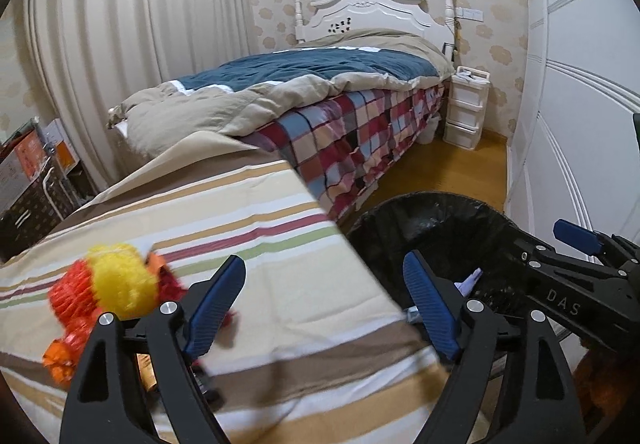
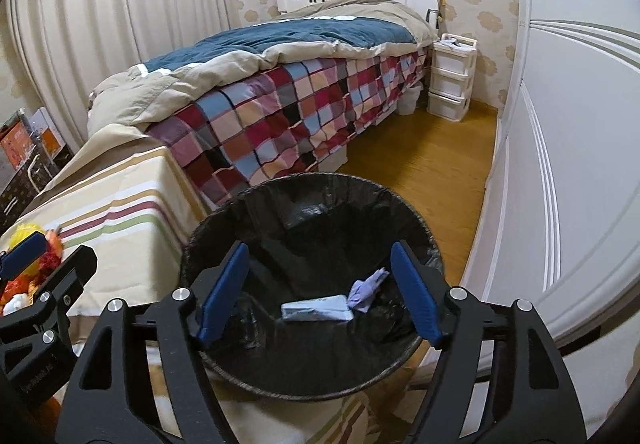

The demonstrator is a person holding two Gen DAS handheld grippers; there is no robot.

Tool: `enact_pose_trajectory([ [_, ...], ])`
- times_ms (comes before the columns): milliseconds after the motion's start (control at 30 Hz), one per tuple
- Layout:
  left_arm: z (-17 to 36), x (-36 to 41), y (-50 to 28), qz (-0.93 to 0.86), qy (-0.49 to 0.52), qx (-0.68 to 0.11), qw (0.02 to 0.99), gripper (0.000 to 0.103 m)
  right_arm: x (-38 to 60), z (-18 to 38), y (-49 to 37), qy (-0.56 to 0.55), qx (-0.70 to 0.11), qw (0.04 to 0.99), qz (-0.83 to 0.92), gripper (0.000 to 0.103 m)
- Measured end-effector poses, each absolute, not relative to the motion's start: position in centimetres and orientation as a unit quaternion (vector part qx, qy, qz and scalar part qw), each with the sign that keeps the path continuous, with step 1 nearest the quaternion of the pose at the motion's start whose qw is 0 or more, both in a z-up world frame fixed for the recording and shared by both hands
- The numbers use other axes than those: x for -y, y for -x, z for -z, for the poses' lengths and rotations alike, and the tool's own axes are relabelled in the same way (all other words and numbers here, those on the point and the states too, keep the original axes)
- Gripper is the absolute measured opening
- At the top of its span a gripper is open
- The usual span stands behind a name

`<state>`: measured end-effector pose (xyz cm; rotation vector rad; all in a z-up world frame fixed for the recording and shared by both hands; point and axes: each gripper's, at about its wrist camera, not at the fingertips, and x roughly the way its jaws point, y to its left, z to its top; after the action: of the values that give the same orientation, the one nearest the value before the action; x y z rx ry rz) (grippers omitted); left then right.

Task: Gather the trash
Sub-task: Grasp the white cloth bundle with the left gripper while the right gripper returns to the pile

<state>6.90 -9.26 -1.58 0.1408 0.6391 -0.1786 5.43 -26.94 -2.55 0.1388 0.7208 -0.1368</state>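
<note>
A bed (image 2: 280, 84) with a checked cover was seen well ahead of both grippers, and a striped cloth surface (image 1: 240, 212) lay directly beneath and ahead of the left gripper (image 1: 324, 308). A black-lined trash bin (image 2: 224, 228) was placed just below the right gripper (image 2: 318, 290), its mouth framed between the spread fingers. The right gripper's jaws were held apart with nothing pressed between them; inside the bin, below and just beyond the fingertips, a pale flat wrapper (image 2: 316, 310) and a crumpled purple scrap (image 2: 366, 290) were lying, touching each other. The left gripper's jaws were likewise held wide apart and empty. A red, orange and yellow fluffy bundle (image 1: 104, 292) was lying on the striped cloth to the left of the left gripper, beside its left finger.
</note>
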Motion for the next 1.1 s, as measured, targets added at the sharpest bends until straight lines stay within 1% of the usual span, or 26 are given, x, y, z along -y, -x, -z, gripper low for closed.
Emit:
enact_pose_trajectory([
  [533,2.3,-1.0,-1.3,0.004,-0.036,-0.335,0.942,0.081,17.8,2.7,-1.2,-0.043,-0.375,0.926,-0.015,0.073],
  [733,3.4,-4.1,-1.1,-0.018,-0.015,-0.355,0.935,0.081,14.2,2.9,-0.4,-0.019,-0.385,0.921,-0.046,0.073],
  [800,3.3,-4.6,-1.3,-0.015,-0.001,-0.359,0.933,0.078,13.2,3.0,-0.4,-0.010,-0.388,0.920,-0.052,0.073],
  [900,3.4,-4.8,-1.6,-0.010,-0.008,-0.362,0.932,0.070,12.2,3.0,-0.6,-0.004,-0.391,0.918,-0.060,0.074],
  [933,3.6,-4.8,-1.8,-0.006,-0.009,-0.366,0.931,0.066,12.0,3.1,-0.6,-0.003,-0.392,0.918,-0.062,0.074],
  [1000,4.0,-4.9,-2.1,0.002,-0.006,-0.377,0.926,0.062,11.5,3.2,-0.7,0.002,-0.395,0.917,-0.065,0.074],
  [1067,4.3,-5.0,-2.6,0.008,-0.003,-0.388,0.922,0.055,11.1,3.2,-0.8,0.006,-0.397,0.915,-0.067,0.074],
  [1100,4.4,-5.0,-2.7,0.012,-0.001,-0.391,0.920,0.053,11.1,3.3,-0.8,0.007,-0.397,0.915,-0.068,0.074],
])
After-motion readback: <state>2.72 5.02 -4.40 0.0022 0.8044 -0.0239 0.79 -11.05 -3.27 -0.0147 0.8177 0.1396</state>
